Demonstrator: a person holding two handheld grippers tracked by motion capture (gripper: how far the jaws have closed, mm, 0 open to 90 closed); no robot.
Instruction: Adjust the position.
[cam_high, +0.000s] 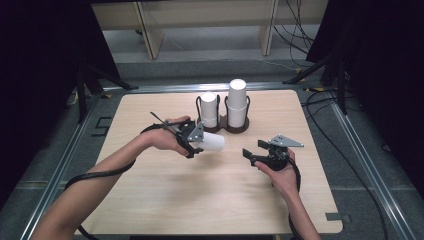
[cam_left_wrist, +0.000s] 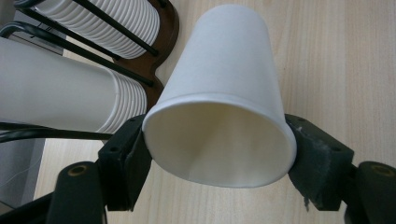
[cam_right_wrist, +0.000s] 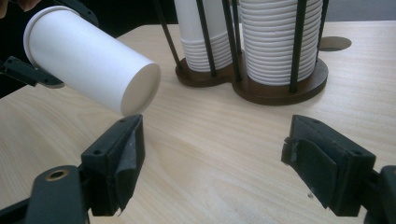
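Note:
A single white paper cup lies on its side above the table, its bottom pointing right. My left gripper is shut on it near the rim. In the left gripper view both black pads press the cup at its open mouth, with the left gripper centred on it. My right gripper hovers to the right of the cup, apart from it, open with nothing between its jaws. From the right gripper view the cup hangs at the upper left, beyond the right gripper.
A dark wooden cup holder with black wire posts stands at the back middle of the table. It holds two stacks of white cups, a shorter one and a taller one. Cables and shelf legs lie beyond the far edge.

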